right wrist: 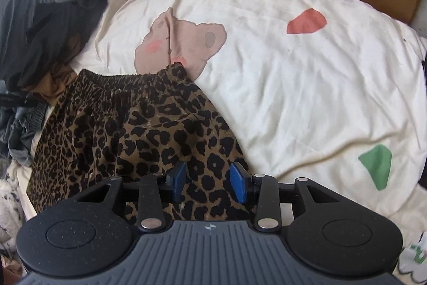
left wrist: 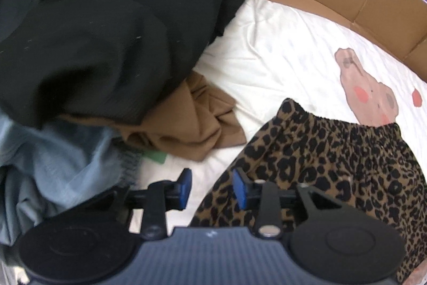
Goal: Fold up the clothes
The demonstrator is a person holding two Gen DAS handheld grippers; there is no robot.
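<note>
Right gripper over leopard garment.

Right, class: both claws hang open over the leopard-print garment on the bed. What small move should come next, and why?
Probably lower both claws to pinch the leopard garment's side edges. The left claw sits open at its left edge, the right claw open over its right edge, and neither holds cloth. It lies flat on the sheet, waistband away, ready for a fold.

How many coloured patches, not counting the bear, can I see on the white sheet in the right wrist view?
2: a red patch near the cardboard, a green patch near the gripper. Clothes may hide others.
</note>
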